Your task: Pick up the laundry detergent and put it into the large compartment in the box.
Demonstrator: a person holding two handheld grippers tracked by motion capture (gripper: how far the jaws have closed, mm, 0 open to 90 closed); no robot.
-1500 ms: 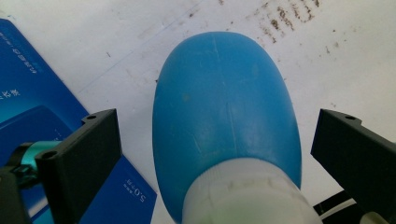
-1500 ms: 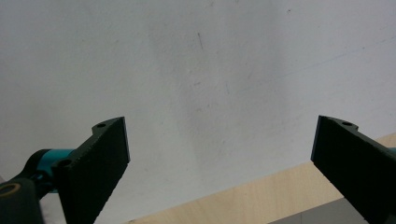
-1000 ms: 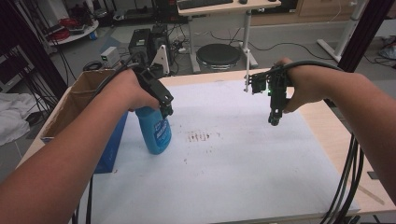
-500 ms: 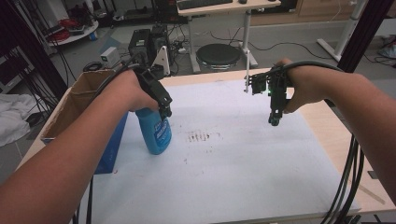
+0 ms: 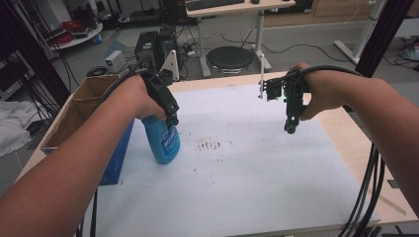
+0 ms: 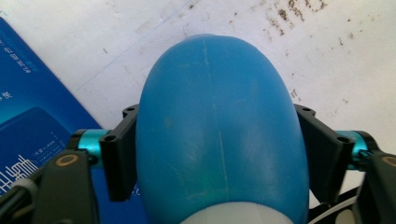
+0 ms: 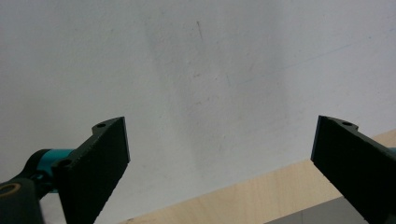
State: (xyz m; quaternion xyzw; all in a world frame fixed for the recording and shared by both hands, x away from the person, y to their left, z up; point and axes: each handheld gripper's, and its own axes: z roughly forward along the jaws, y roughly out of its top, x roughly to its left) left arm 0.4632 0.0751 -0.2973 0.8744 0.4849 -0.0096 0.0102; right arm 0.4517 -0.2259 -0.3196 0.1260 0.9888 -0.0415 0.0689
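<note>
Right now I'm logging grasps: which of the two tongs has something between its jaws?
The left tongs: their jaws have just been closing and press the blue bottle. The right tongs gape over bare white table cover.

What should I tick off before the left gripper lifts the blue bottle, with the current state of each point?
1. Left gripper on the blue bottle: ok; its jaws have just been closing and now press both sides of the bottle.
2. Bottle upright on the white mat: ok.
3. Grip centred on the bottle: ok in the left gripper view.
4. Right gripper empty: ok; jaws wide open with nothing between them, held above the mat.
5. Space beside the bottle: not ok; a blue booklet and a cardboard box lie close on one side.
6. Bottle cap closed: cannot tell.
</note>
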